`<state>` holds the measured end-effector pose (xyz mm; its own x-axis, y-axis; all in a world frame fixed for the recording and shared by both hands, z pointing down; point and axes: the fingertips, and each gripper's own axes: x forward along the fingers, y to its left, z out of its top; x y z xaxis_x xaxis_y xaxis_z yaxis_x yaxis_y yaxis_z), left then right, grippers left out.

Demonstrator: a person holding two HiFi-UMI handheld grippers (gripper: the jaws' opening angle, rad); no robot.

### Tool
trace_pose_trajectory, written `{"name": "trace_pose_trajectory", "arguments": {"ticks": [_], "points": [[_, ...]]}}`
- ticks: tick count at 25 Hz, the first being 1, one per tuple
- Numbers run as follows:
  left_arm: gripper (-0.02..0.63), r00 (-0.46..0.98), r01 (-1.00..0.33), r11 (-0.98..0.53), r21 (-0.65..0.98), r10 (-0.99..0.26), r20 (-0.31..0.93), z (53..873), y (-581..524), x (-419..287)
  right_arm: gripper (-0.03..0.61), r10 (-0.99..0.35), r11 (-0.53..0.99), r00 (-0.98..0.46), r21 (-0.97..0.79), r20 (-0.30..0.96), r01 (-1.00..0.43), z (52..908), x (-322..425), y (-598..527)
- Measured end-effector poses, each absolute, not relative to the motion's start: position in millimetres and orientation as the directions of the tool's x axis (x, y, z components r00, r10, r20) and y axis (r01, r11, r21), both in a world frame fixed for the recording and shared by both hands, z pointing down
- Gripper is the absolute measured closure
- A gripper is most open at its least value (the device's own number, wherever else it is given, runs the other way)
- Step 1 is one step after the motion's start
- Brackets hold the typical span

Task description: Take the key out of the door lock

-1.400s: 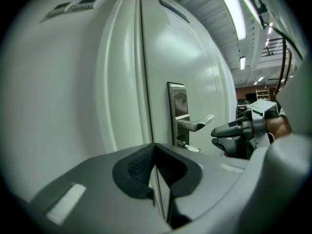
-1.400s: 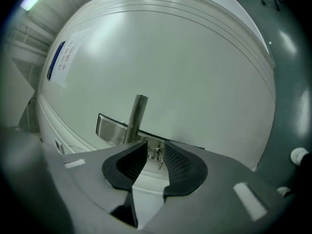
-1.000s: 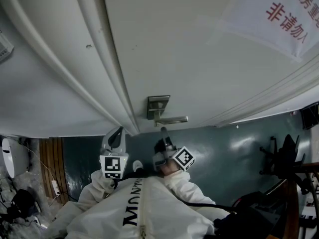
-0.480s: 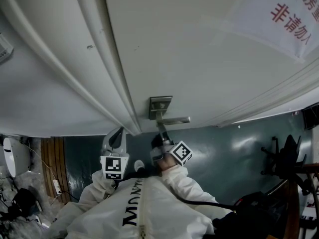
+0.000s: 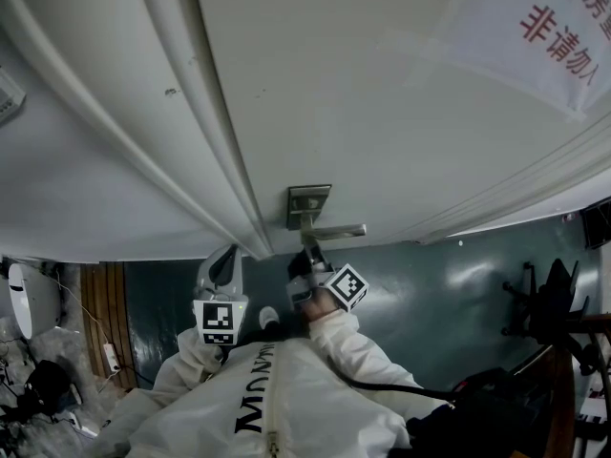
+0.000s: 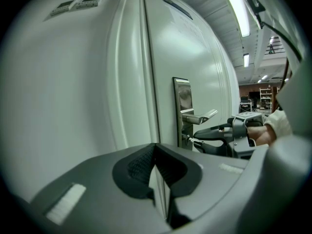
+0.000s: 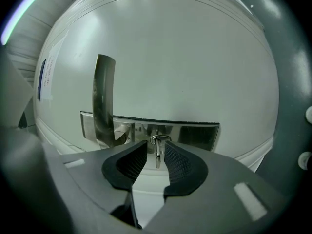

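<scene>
Right gripper view is showing the door handle [image 7: 103,91] just left, free room right. The key [image 7: 157,160] is sitting between the right gripper [image 7: 153,147] closing fingers, untouched.

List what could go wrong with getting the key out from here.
1. The right gripper is closing, with the key between its pads but not yet pressed. The key sits near the pad tips, so the grip may be shallow and slip.
2. The handle stands close beside the jaws, so a sideways pull could knock it.
3. A pull that is not straight out of the lock plate may jam the key.
</scene>
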<state>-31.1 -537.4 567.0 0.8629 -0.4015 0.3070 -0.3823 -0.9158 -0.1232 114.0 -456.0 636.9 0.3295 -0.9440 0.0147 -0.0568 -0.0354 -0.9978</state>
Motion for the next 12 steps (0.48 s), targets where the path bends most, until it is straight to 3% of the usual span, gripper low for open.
{"name": "trace_pose_trajectory", "arguments": {"ticks": [12], "points": [[0.614, 0.859, -0.389, -0.913, -0.119, -0.407, 0.311, 568.5, -537.8, -32.4, 0.548, -0.945, -0.030, 0.327, -0.999, 0.016, -0.037, 638.5, 115.3, -460.4]]}}
